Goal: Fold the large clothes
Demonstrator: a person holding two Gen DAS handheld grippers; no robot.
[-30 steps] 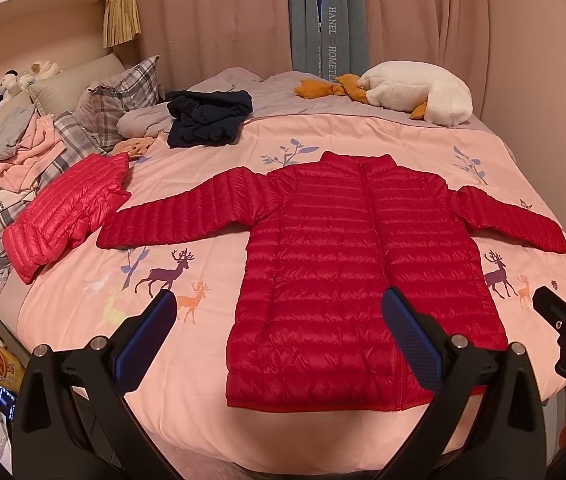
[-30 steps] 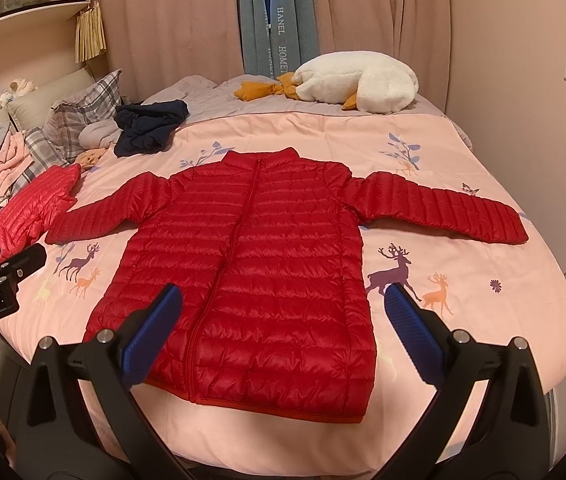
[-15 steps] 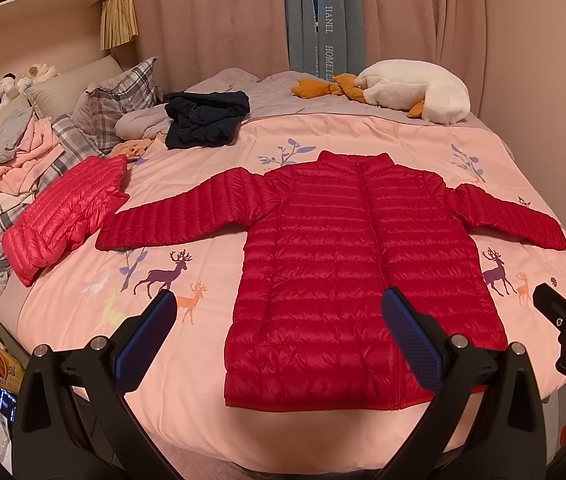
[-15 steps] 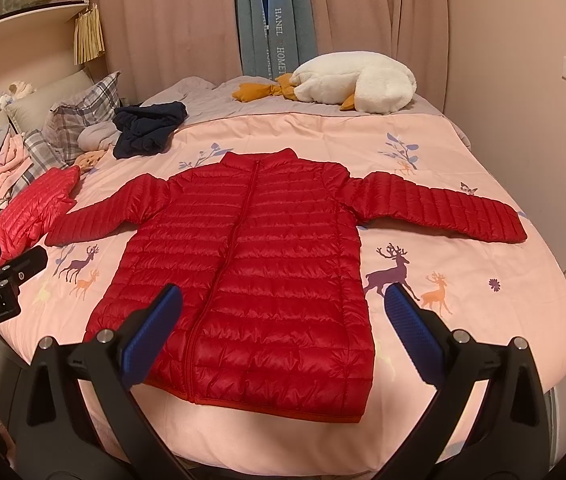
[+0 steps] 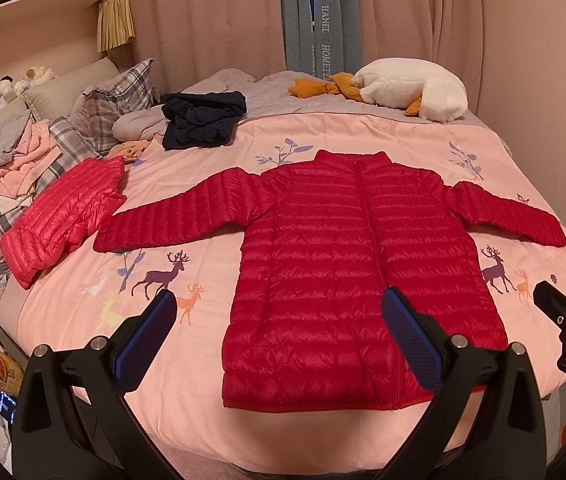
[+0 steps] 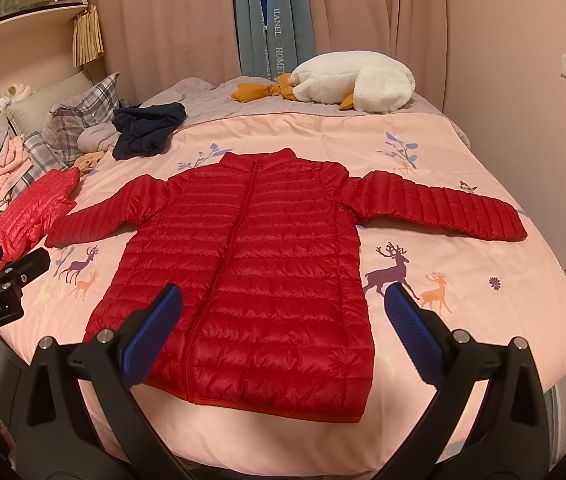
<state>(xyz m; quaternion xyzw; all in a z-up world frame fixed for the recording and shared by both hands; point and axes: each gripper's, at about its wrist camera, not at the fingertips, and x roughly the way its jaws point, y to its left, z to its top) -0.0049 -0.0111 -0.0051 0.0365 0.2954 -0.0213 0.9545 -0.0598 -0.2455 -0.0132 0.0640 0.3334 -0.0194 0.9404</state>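
Slippage was the main risk: the jacket point(image 5: 355, 264) looked puffy and slick, so a shallow pinch on a sleeve or hem could lose the fabric halfway through a fold and leave it crooked. A grip that went too deep could also catch the pink bedcover point(image 5: 203, 412) beneath and drag it along. The jacket's near hem lay close to the bed's near edge, so a pull toward the person might slide the whole garment off.

Both claws were spread wide and held nothing. The left claw point(image 5: 279, 336) hovered at the near edge of the bed, over the jacket's near-left hem corner, apart from the fabric as far as the fisheye view allowed one to judge. The right claw point(image 6: 283, 332) hovered over the near hem on the right side, its right finger out past the jacket above the printed deer.

The jacket lay flat, front up and zipped, in the middle of the bed, collar at the far side, both sleeves stretched out left and right. No fold was yet made. A second, lighter red jacket point(image 5: 59, 216) sat folded just beside the left cuff, near enough to be knocked when that sleeve was brought in.
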